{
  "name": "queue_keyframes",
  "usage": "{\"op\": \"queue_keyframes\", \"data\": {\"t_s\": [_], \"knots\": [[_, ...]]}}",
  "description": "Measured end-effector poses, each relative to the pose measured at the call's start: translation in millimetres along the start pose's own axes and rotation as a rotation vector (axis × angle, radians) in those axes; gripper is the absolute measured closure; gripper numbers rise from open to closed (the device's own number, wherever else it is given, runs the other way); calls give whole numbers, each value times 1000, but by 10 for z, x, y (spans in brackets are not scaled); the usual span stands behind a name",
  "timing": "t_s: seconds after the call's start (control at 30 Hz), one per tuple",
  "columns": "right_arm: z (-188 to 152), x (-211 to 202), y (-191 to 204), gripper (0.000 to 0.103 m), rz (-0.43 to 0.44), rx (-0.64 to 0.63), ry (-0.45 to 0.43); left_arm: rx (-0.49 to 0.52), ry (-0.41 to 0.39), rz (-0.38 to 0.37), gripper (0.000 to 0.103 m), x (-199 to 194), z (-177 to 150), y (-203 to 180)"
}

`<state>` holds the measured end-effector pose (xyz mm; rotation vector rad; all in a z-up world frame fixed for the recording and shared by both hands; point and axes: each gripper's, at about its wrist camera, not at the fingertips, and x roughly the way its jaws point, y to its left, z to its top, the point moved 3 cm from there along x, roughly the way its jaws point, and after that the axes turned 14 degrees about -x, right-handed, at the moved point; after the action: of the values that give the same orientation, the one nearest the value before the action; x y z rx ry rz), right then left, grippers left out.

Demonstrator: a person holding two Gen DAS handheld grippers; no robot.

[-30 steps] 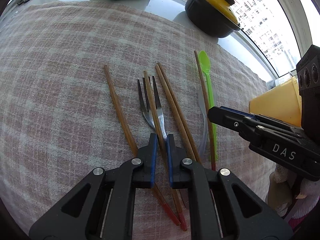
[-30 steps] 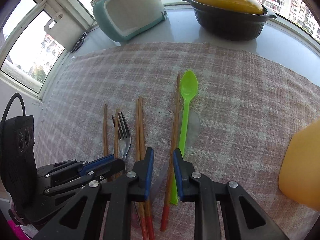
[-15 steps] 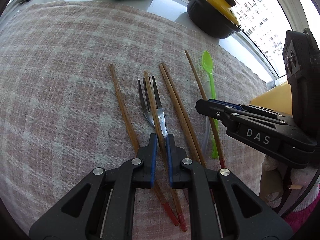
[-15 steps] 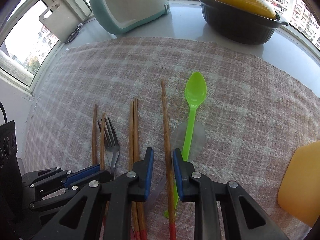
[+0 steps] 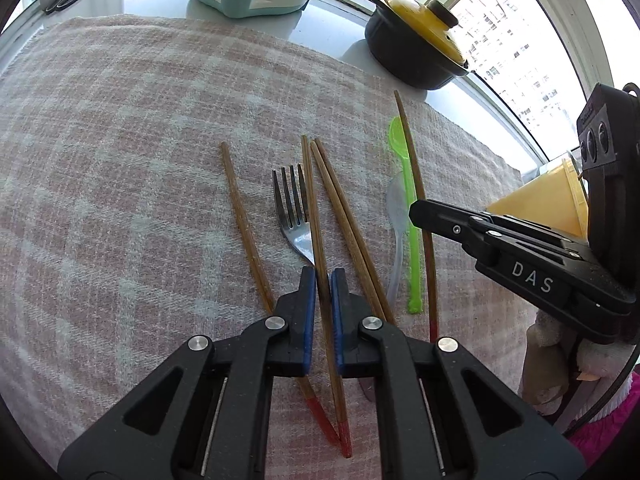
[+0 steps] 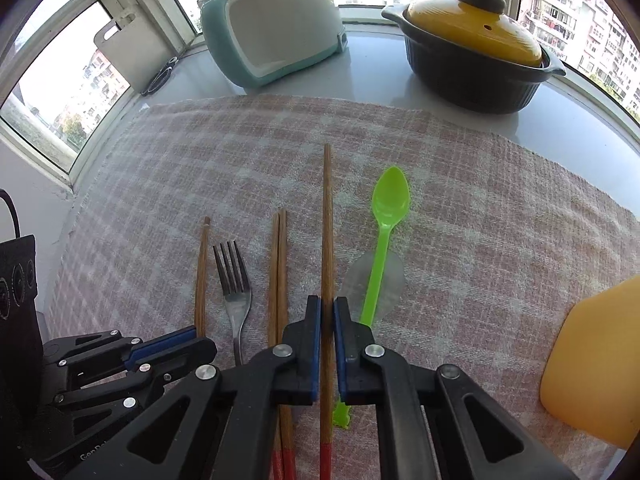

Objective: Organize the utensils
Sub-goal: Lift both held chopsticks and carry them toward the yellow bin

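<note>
Wooden chopsticks with red ends, a steel fork [image 5: 292, 208], a green plastic spoon [image 6: 390, 200] and a clear spoon [image 6: 384, 280] lie side by side on a pink checked cloth [image 6: 480, 220]. My left gripper [image 5: 323, 276] is shut on one chopstick [image 5: 310, 184] that runs along the fork's right side. My right gripper [image 6: 327, 308] has its jaws closing, and the pads press on a single chopstick [image 6: 327, 220] left of the green spoon. A pair of chopsticks [image 6: 278, 264] lies between the two grippers, and one more chopstick [image 5: 244, 232] lies at the far left.
A teal and white cooker [image 6: 276, 24] and a black pot with a yellow lid [image 6: 472, 40] stand on the sill behind the cloth. A yellow container [image 6: 592, 360] is at the right edge. A cutting board [image 6: 132, 52] and scissors [image 6: 160, 76] sit at the back left.
The right jaws, which stood apart around the chopstick, have closed on it. That chopstick has swung left, away from the green spoon. The left gripper keeps its hold.
</note>
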<state>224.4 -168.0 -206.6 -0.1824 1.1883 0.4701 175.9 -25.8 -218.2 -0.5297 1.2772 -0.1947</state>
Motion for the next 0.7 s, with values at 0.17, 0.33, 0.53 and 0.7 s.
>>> {"op": "queue_keyframes", "data": {"t_s": [0.17,0.33,0.53,0.7], "knots": [[-129,-221,-27,99,11,20,-50,17,-32,-19,98,-166,-30,-66],[-252,-457,-41,99,-3,19,-97,37,-69,-41,99,-334,-76,-171],[-404,-805,-64,99,-2,41,-168,75,-119,-54,99,-498,-126,-374],[-529,-1126,-90,99,-21,50,-235,90,-143,-81,99,-627,-172,-527]]}}
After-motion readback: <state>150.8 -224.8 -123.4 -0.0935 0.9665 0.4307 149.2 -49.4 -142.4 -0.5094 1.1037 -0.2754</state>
